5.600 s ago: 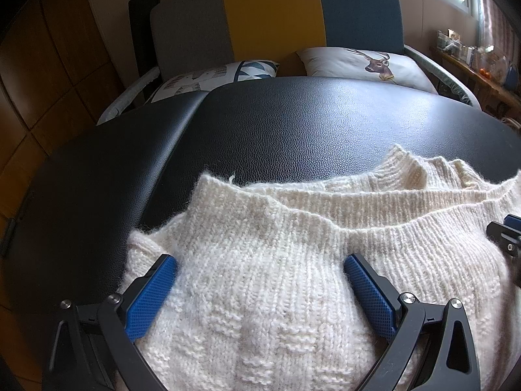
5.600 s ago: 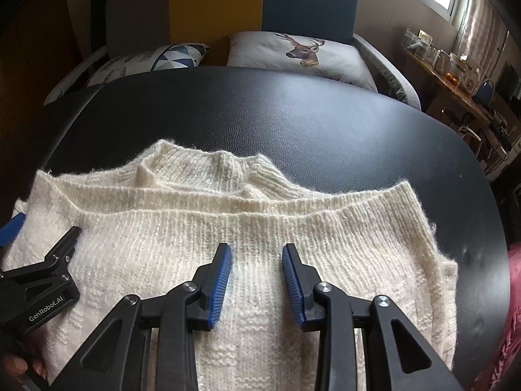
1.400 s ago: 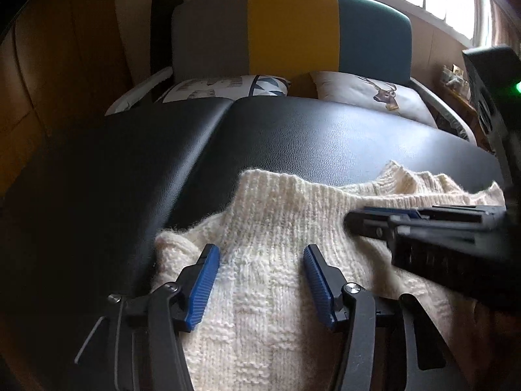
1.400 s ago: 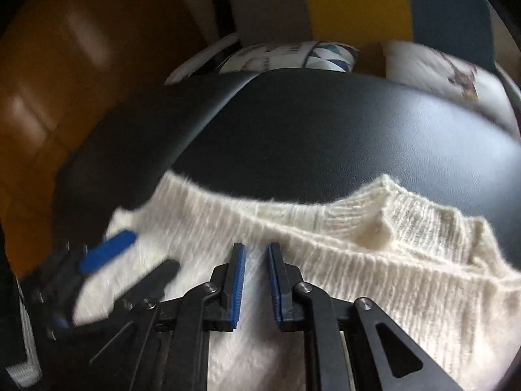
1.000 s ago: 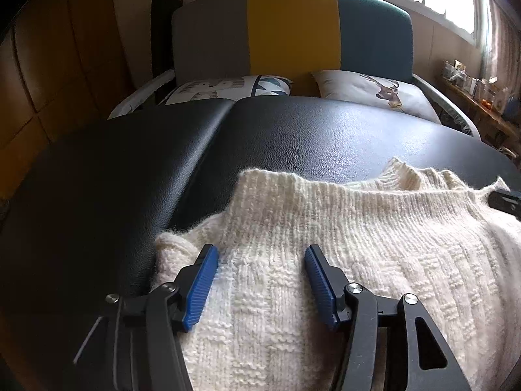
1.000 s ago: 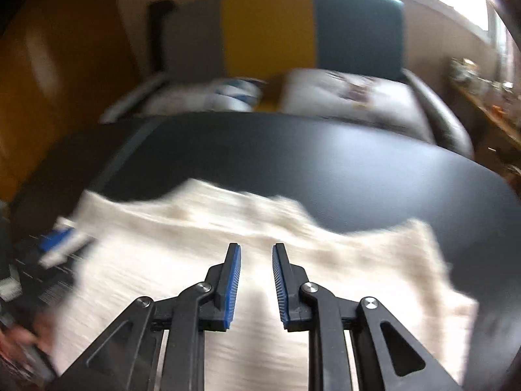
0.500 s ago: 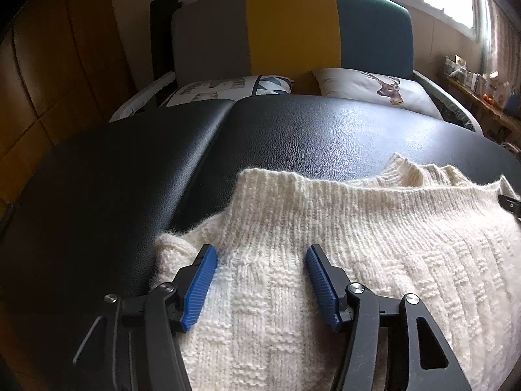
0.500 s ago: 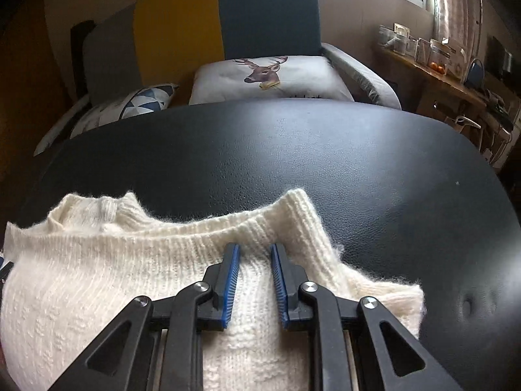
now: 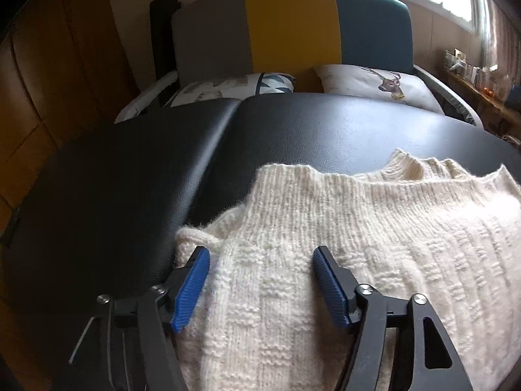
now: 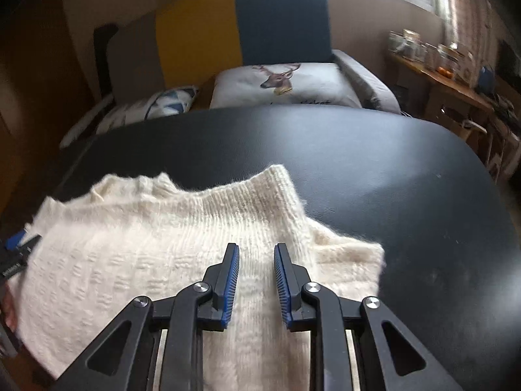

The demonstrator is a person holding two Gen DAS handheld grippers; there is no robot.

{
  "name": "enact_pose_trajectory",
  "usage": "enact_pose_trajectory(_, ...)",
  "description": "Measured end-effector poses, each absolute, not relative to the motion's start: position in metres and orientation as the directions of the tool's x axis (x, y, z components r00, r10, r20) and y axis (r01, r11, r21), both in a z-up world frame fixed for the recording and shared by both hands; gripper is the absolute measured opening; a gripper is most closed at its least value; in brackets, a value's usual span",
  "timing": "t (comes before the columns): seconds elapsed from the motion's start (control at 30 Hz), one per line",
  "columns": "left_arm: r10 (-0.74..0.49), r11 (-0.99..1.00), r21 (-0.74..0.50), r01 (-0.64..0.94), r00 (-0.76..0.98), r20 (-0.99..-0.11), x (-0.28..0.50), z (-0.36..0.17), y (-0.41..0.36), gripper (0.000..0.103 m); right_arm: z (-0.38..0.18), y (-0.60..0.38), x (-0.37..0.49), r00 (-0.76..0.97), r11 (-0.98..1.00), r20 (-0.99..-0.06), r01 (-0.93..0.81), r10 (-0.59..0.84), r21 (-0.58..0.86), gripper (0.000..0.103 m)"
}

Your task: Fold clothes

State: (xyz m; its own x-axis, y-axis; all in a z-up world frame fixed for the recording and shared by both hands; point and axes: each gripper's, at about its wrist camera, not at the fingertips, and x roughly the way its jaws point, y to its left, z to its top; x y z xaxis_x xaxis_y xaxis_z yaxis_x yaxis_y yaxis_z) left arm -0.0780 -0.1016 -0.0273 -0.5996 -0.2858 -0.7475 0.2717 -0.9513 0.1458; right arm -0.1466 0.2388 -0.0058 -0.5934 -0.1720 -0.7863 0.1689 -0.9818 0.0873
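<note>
Cream knit sweater [image 9: 374,244] lies folded on the black table [image 9: 325,130], near its front edge — in much the same place as half a second ago, its ribbed hem toward the sofa [image 9: 293,29]. Left gripper [image 9: 259,254] sits over the sweater's left edge, its jaws opening, wider apart than a second ago, with knit between them but no pinch. Right gripper [image 10: 256,249] has slid right to the sweater's right part — jaws narrowly parted, as before, gripping nothing.
</note>
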Motion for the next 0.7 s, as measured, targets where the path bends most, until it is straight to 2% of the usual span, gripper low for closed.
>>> enact_pose_trajectory(0.1,-0.312,-0.939,0.151,0.309,-0.577,-0.755,-0.082,-0.034,-0.112,0.098,-0.022,0.249,-0.161,-0.573,-0.992,-0.81,0.091,-0.127,0.091,0.019)
enact_pose_trajectory(0.2,-0.222,-0.938,0.022,0.347,-0.549,-0.806,-0.088,-0.04,-0.136,0.102,-0.026,0.268,-0.161,-0.586,-0.983,-0.795,0.01,-0.156,0.186,0.019)
enact_pose_trajectory(0.27,-0.189,-0.937,-0.015,0.35,-0.542,-0.819,-0.089,-0.038,-0.141,0.102,-0.022,0.265,-0.154,-0.592,-0.985,-0.791,0.026,-0.154,0.172,0.02)
enact_pose_trajectory(0.37,-0.183,-0.945,-0.014,0.328,-0.562,-0.807,-0.081,-0.024,-0.134,0.093,-0.005,0.273,-0.136,-0.61,-0.974,-0.768,0.026,-0.195,0.226,0.023)
enact_pose_trajectory(0.4,-0.179,-0.948,-0.017,0.319,-0.575,-0.798,-0.077,-0.019,-0.129,0.089,0.002,0.279,-0.127,-0.622,-0.965,-0.753,0.018,-0.214,0.26,0.028)
enact_pose_trajectory(0.47,-0.161,-0.955,-0.033,0.294,-0.611,-0.775,-0.069,-0.007,-0.118,0.089,0.012,0.297,-0.107,-0.64,-0.938,-0.719,0.004,-0.27,0.348,0.036)
enact_pose_trajectory(0.53,-0.132,-0.965,-0.056,0.257,-0.657,-0.742,-0.059,0.006,-0.105,0.089,0.017,0.312,-0.094,-0.625,-0.917,-0.715,0.004,-0.313,0.398,0.051)
enact_pose_trajectory(0.6,-0.082,-0.978,-0.079,0.194,-0.7,-0.709,-0.047,0.016,-0.088,0.089,0.015,0.324,-0.082,-0.591,-0.9,-0.728,-0.007,-0.347,0.435,0.059)
enact_pose_trajectory(0.7,-0.006,-0.993,-0.08,0.083,-0.732,-0.681,-0.033,0.022,-0.061,0.089,0.002,0.341,-0.067,-0.544,-0.869,-0.743,-0.052,-0.389,0.493,0.062)
